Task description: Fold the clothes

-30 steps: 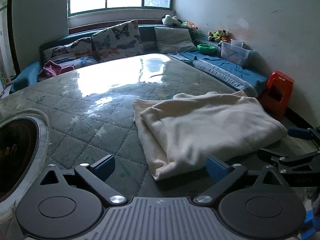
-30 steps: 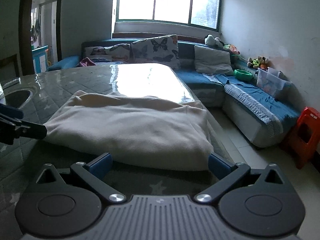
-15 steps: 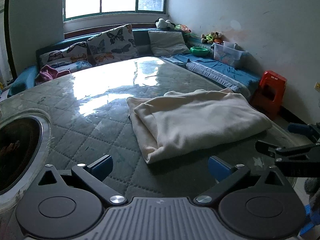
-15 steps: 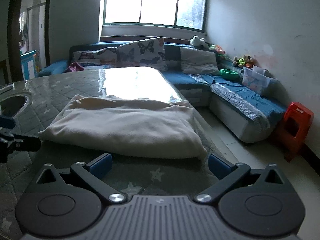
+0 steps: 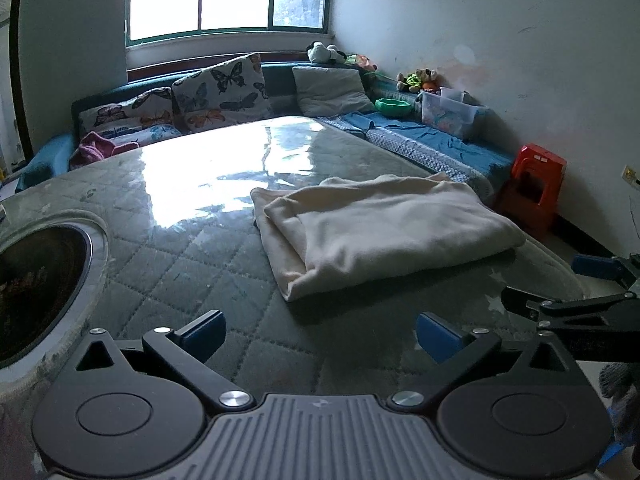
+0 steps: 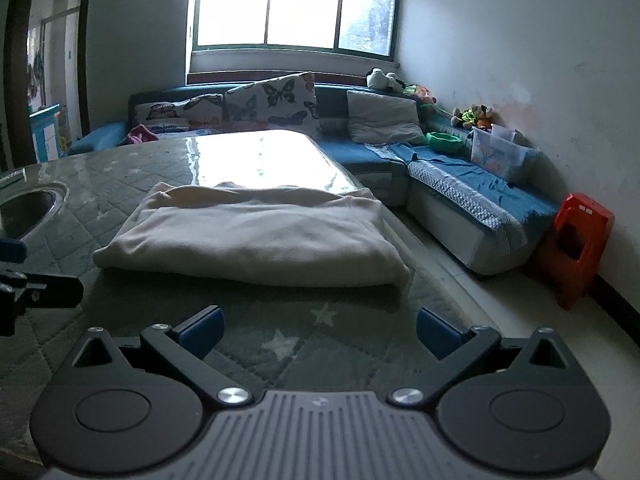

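Note:
A cream garment (image 5: 384,232) lies folded into a thick rectangle on the quilted green table (image 5: 168,264), near its right edge; the right wrist view shows the same cream garment (image 6: 256,240) straight ahead. My left gripper (image 5: 320,336) is open and empty, short of the garment's near left corner. My right gripper (image 6: 318,332) is open and empty too, a little back from the garment's near fold. In the left wrist view the right gripper (image 5: 560,284) shows at the right edge.
A round metal basin (image 5: 36,280) is set into the table at the left. A blue corner sofa (image 6: 460,176) with cushions, a clear box (image 6: 500,156) and a green bowl runs behind and to the right. A red stool (image 6: 580,248) stands on the floor.
Both grippers have drawn back from the folded garment, which now lies farther from the fingers. The garment itself has stayed in place.

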`<state>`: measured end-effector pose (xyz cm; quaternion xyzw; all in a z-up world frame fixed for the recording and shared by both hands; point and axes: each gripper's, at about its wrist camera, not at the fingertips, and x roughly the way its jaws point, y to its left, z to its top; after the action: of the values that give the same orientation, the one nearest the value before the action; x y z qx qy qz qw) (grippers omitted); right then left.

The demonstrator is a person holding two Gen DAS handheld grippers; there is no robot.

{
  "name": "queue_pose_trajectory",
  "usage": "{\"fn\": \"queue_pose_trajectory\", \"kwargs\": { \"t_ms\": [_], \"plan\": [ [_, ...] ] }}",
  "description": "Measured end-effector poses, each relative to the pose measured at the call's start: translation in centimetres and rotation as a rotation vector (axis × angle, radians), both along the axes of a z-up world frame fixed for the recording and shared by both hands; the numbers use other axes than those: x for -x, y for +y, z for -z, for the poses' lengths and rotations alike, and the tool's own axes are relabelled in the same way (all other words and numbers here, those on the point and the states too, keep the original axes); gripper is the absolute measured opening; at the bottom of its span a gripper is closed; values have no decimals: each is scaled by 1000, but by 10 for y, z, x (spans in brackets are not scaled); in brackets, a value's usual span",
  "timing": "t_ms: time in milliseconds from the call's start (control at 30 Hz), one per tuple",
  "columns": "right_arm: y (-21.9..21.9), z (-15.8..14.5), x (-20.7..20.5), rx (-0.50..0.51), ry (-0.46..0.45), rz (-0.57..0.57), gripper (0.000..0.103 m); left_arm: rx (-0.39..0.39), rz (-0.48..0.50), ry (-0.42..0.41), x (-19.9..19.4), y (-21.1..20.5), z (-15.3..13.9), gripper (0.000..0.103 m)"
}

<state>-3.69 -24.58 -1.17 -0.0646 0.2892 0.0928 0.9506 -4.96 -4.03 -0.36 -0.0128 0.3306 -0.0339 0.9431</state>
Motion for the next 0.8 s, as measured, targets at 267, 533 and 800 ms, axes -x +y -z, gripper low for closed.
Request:
{"fn": "queue_pose_trajectory", "kwargs": {
  "t_ms": [267,533,800],
  "plan": [
    [-1,2,11,0,6,13,103,1,9,-4,10,-5,2,103],
    [-6,0,21,1,2,24,103,-6,18,-16,19,-10,1,103],
    [-4,-1,26,0,-2,19,103,-3,16,-22,23,-11,1,103]
  ]
}}
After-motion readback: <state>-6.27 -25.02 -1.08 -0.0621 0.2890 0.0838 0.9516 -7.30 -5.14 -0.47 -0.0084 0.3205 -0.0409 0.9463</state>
